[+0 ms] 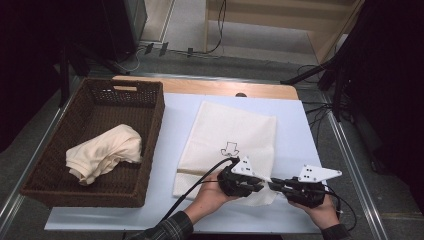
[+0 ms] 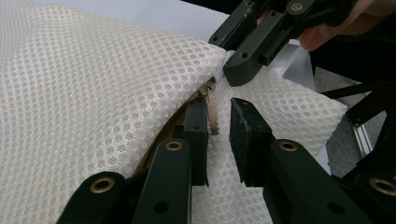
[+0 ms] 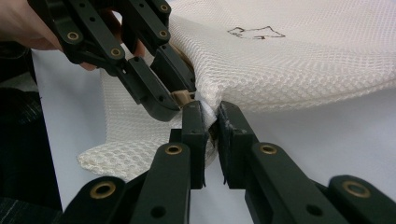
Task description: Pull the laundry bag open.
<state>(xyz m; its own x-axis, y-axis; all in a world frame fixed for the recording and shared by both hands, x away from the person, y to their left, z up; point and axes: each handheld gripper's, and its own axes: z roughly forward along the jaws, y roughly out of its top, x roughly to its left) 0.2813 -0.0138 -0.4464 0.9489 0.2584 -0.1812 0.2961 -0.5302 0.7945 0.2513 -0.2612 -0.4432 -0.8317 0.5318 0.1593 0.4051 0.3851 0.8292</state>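
right gripper (image 3: 211,119) clenched on mesh bag (image 1: 230,137) edge, left gripper (image 2: 218,122) just ahead (2 jaws parted around beige zipper pull (image 2: 213,117)), not pinching

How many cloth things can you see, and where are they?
2. A white mesh laundry bag lies flat on the table, with both grippers at its near edge. A cream cloth lies bundled inside the wicker basket. More may hide underneath it.

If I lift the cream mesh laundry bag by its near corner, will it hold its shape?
Probably not. The cream mesh laundry bag already buckles where the right gripper pinches it, so expect it to droop. It looks thin and flat, likely light. Its zipper pull dangles loose.
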